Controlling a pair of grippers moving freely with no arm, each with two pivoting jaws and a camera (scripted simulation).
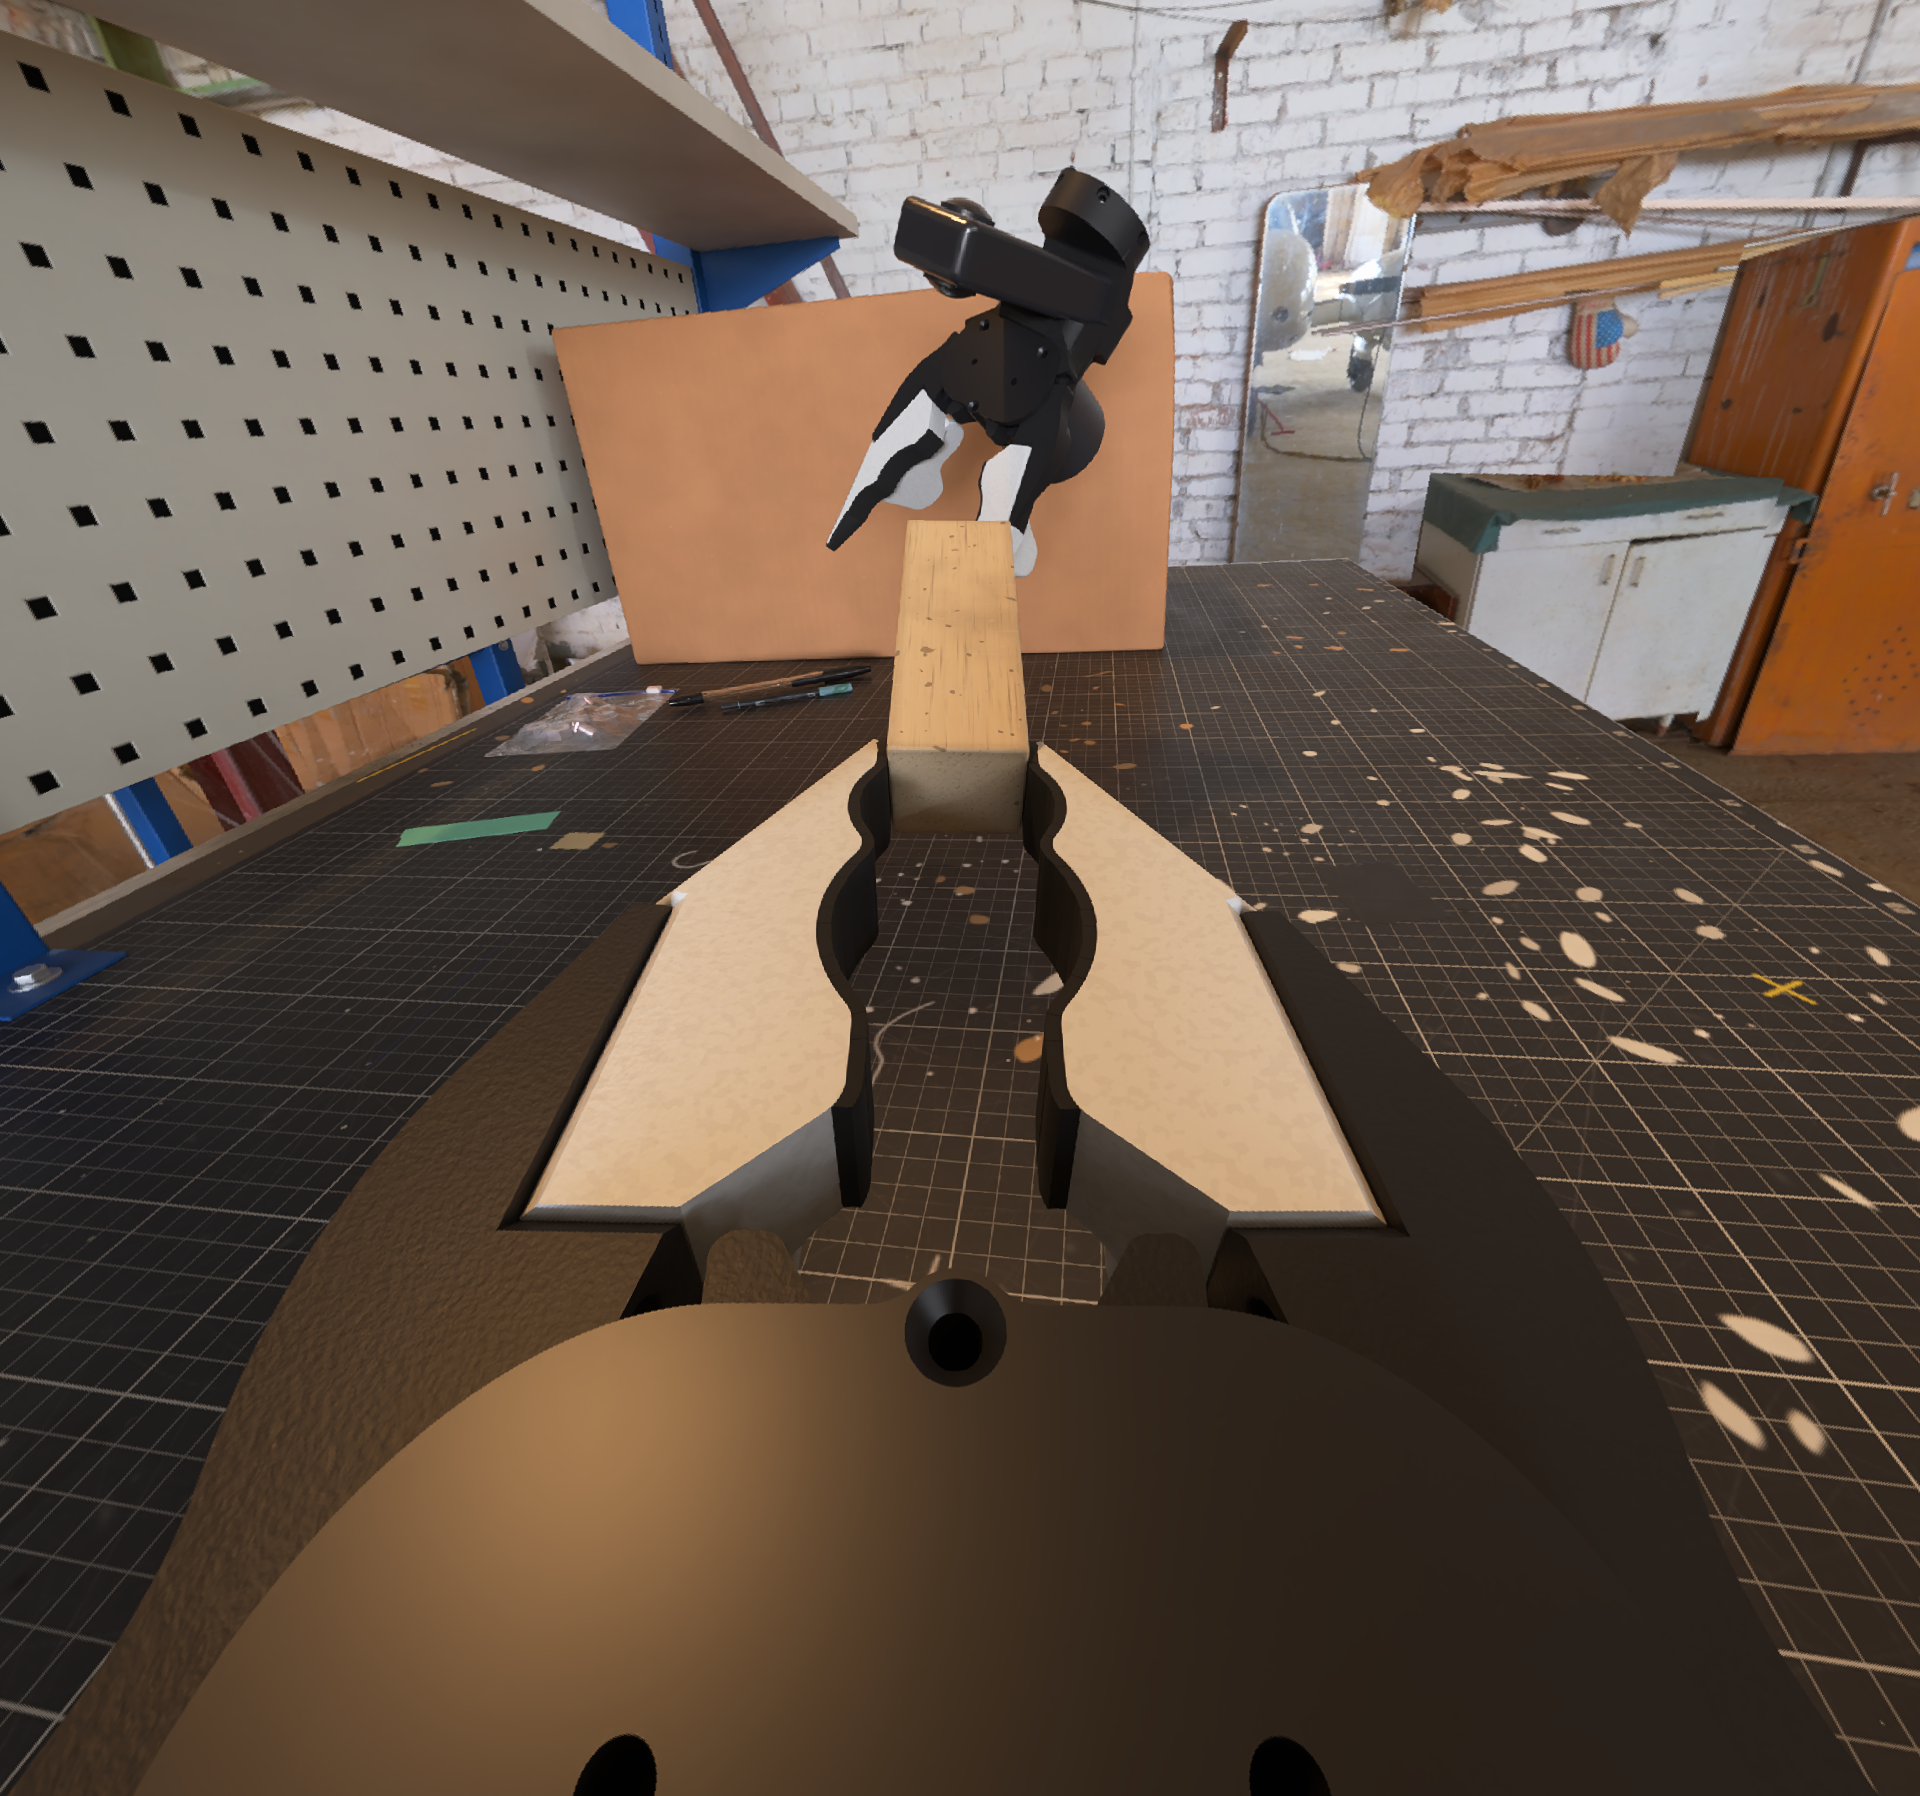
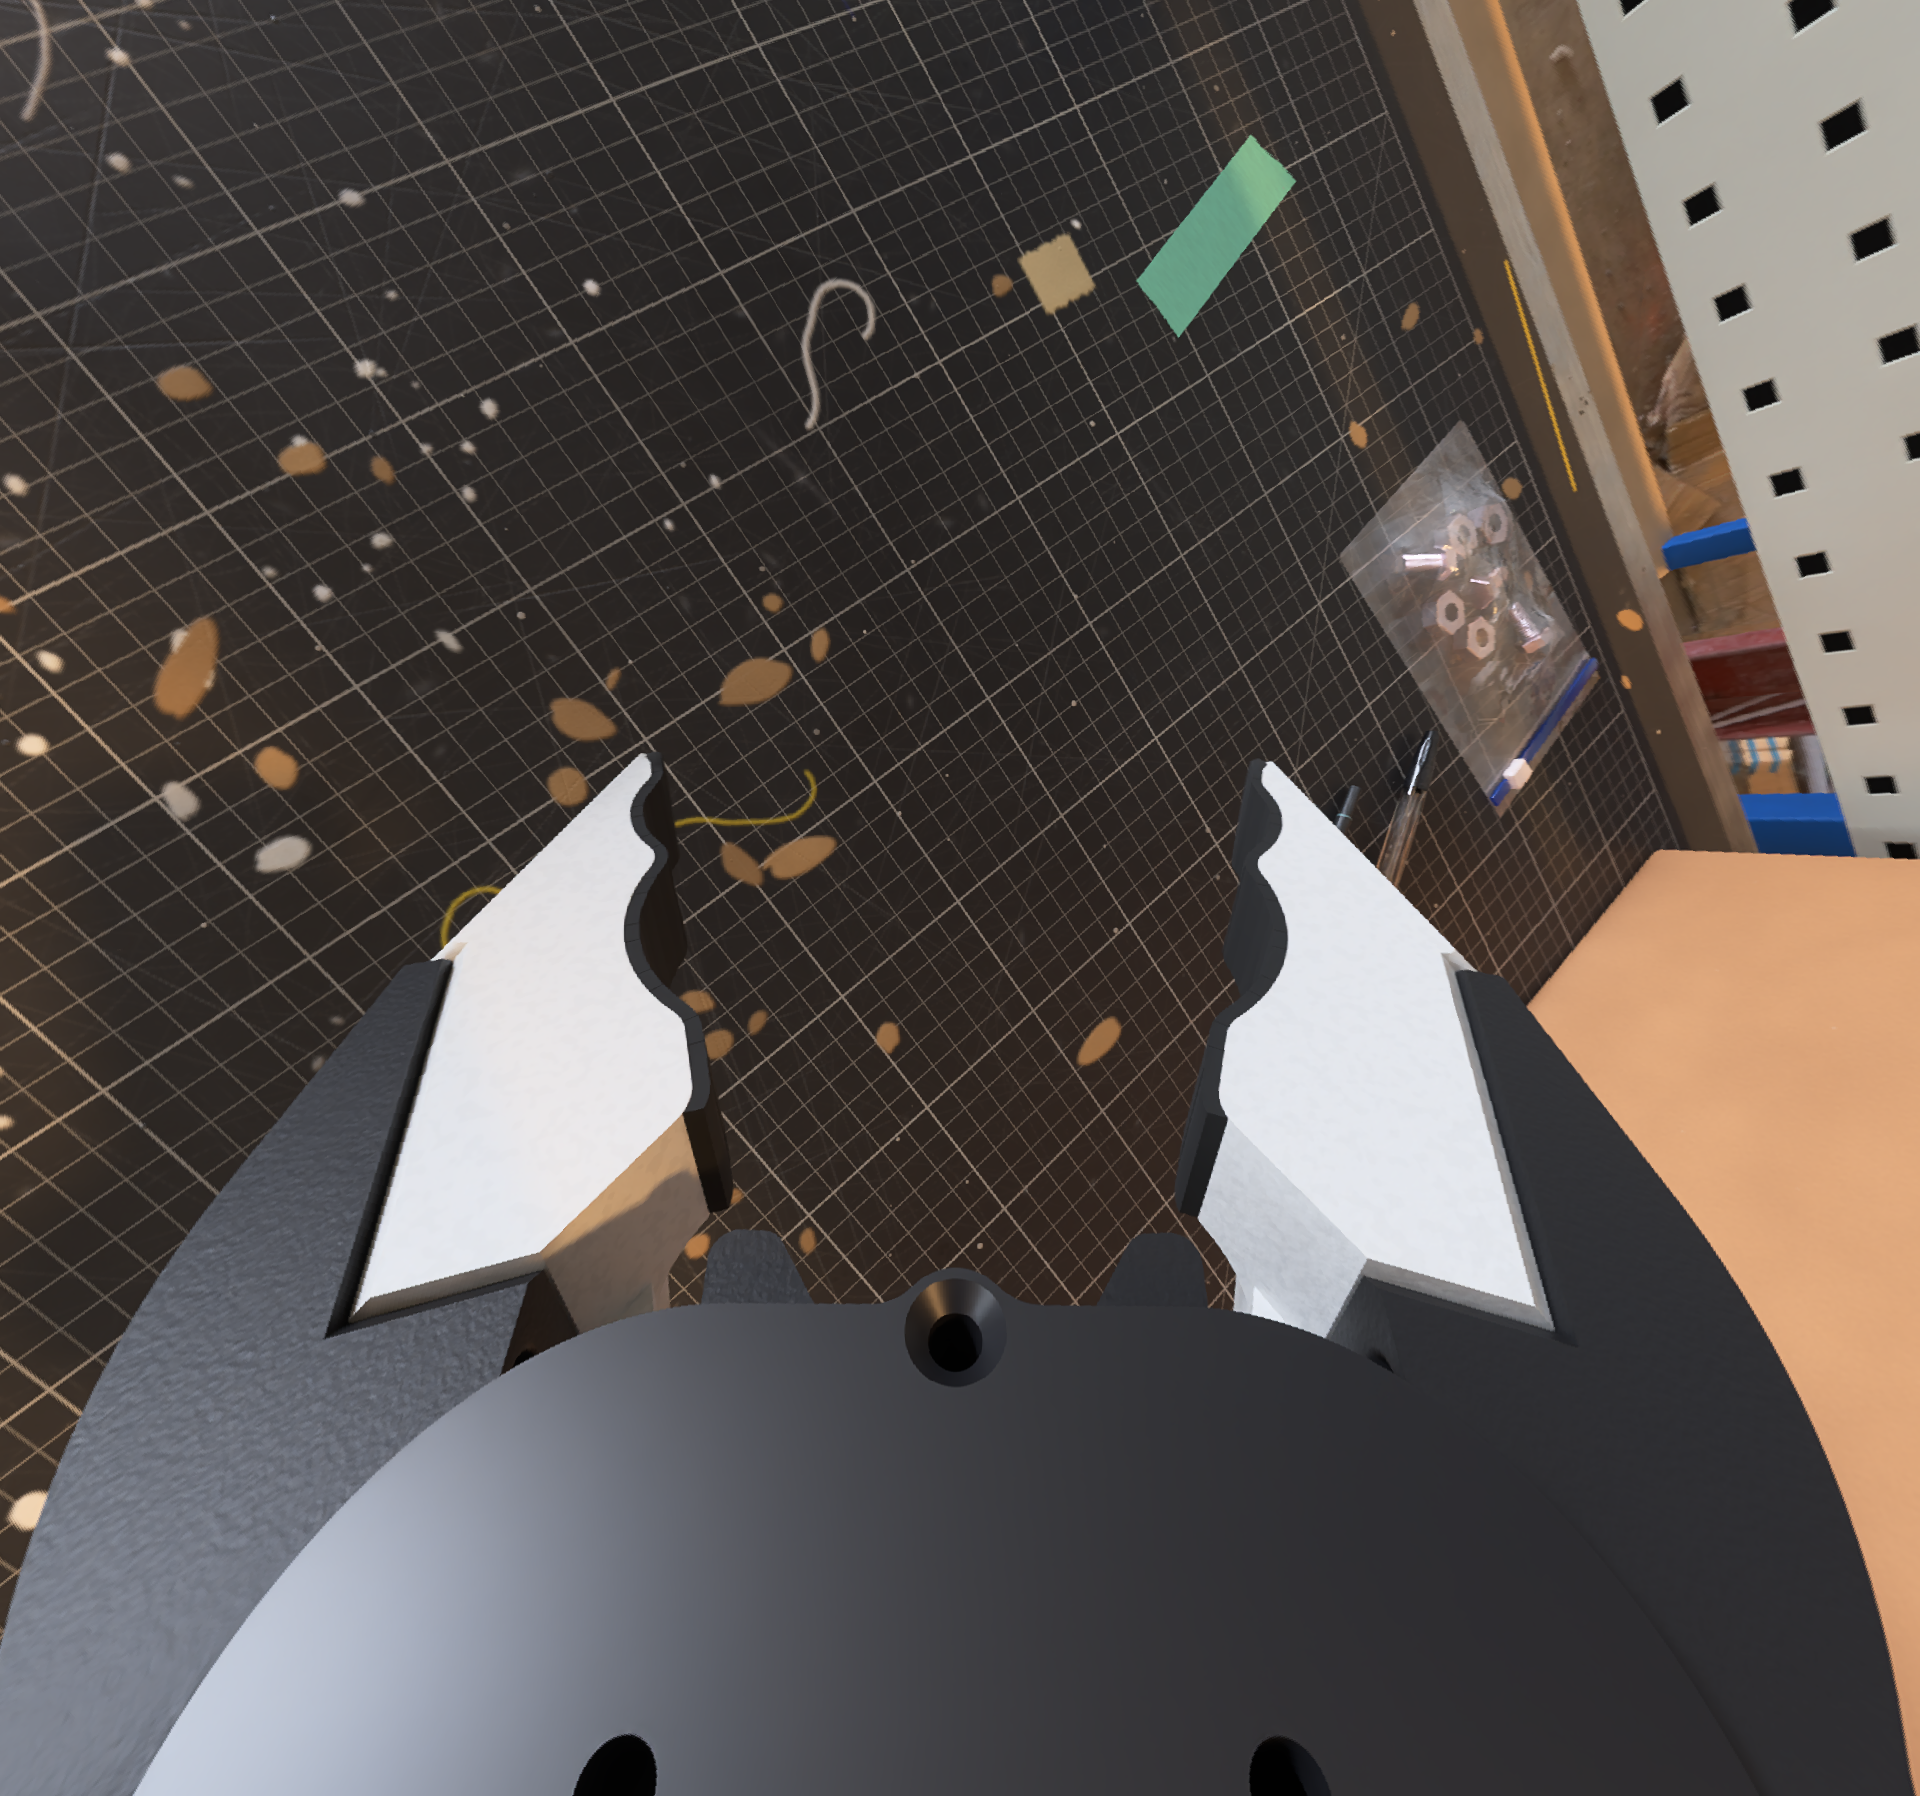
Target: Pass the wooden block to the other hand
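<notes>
One gripper [image 1: 958, 780] clamping wooden block [image 1: 958, 645].

the wooden block [image 1: 958, 666] is clamped at its near end between the fingertips of the left gripper [image 1: 957, 790], above the cutting mat [image 1: 1351, 915]. beyond its far end, the right gripper [image 1: 925, 541] is seen spread wide.
</notes>
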